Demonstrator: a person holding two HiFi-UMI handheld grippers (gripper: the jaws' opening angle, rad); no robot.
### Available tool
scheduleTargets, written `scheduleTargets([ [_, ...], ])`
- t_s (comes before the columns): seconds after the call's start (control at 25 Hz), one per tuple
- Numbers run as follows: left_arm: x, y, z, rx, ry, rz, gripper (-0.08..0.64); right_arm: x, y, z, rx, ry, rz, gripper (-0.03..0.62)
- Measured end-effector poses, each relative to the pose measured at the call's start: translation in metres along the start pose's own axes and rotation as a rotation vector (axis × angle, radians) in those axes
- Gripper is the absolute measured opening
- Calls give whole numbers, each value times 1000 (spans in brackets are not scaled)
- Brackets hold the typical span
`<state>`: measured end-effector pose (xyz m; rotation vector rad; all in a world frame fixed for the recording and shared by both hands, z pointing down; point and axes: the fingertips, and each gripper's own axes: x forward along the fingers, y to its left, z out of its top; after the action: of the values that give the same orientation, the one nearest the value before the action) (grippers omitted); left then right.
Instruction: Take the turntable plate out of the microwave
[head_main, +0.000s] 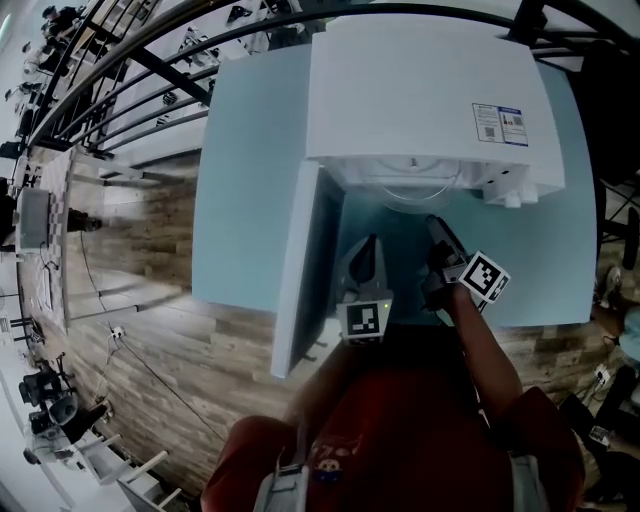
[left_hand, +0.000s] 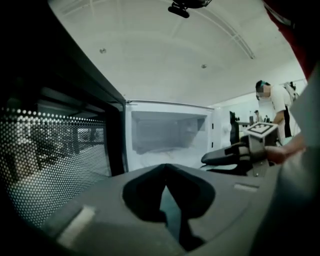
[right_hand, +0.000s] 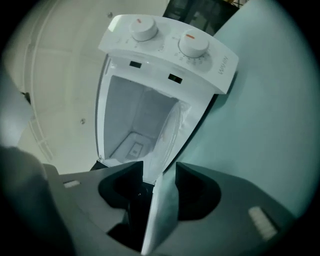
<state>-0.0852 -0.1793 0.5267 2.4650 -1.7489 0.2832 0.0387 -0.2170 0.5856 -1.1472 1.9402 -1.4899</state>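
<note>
Both jaws of the right claw (right_hand: 159, 169) stood spread around the rim of the turntable plate (right_hand: 167, 140), which jutted from the open microwave (head_main: 420, 90); the left claw (left_hand: 166, 169) was pressed together, empty. Closing squarely on the rim, then drawing out level, looked wisest.

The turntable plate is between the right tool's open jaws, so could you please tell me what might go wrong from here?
1. The right tool is open around the turntable plate, not clamping it; with its edge poking out of the microwave, a nudge could tip or drop it onto the table.
2. The shut left tool sits beside the open door; pulling the plate out might bump either.
</note>
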Motion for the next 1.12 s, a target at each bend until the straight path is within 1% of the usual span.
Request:
scheduleTargets([
  [0.04, -1, 0, 0, 1, 1, 1, -5, 1, -5, 1, 24, -7, -17, 187],
  [0.08, -1, 0, 0, 2, 2, 1, -5, 4, -7, 4, 36, -13, -14, 189],
  [0.2, -1, 0, -1, 11, 11, 0, -5, 15, -7, 10, 72, -35, 32, 189],
  [0.44, 3, 2, -2, 2, 19, 6, -5, 36, -12, 11, 160, -49, 57, 189],
  [0.64, 5, 3, -4, -3, 20, 9, -5, 51, -14, 9, 217, -49, 65, 189],
  [0.88, 5, 10, -7, -8, 39, 25, -5, 67, -10, 9, 254, -52, 91, 189],
  [1.0, 6, 14, -10, -12, 45, 30, -4, 74, -14, 9, 285, -55, 90, 189],
  [1.12, 6, 17, -13, -26, 52, 35, -5, 78, -15, 11, 322, -65, 99, 189],
])
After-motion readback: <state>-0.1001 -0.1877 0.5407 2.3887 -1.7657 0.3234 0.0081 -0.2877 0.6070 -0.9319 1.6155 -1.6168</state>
